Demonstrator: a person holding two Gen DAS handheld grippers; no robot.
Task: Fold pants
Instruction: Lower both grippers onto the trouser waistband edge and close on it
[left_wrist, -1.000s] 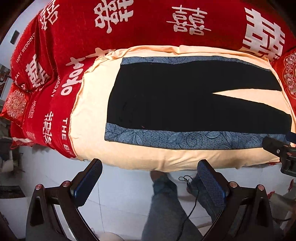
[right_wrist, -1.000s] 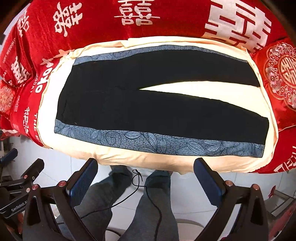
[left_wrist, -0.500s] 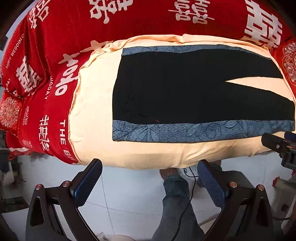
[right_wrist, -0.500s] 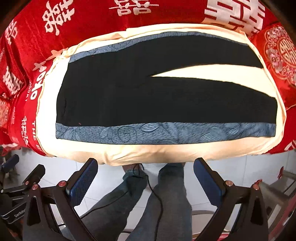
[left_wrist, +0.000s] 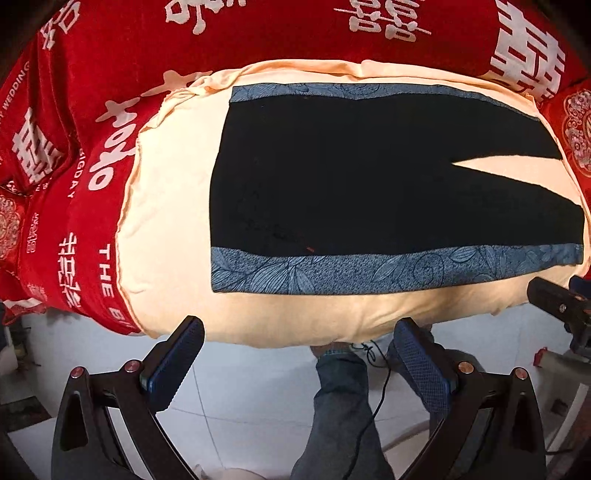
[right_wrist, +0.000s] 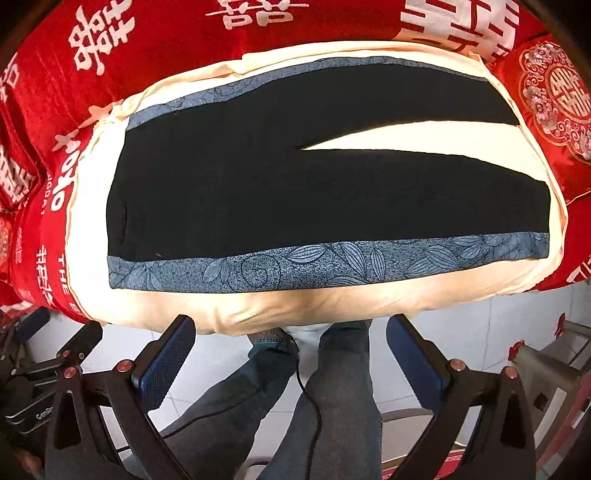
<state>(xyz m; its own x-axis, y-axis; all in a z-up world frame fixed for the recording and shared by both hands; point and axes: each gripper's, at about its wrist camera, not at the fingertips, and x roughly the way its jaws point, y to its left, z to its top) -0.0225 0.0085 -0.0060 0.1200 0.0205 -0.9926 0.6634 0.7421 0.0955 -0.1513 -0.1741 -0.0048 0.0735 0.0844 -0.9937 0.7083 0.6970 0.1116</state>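
A pale peach cotton sheet (left_wrist: 173, 229) lies spread over a bright red velvety bedcover (left_wrist: 258, 40) printed with large white double-happiness characters and English lettering (partly legible as "THE" and "BIGDAY" along the left side). A red embroidered cushion with a round gold-and-silver medallion (right_wrist: 554, 96) sits at the right end. Below the bed's near edge, a white tiled floor (left_wrist: 240, 398) shows, where a person's legs in grey-blue jeans (right_wrist: 332, 406) stand close against the bed, a thin black cable (right_wrist: 310, 410) trailing down between them.
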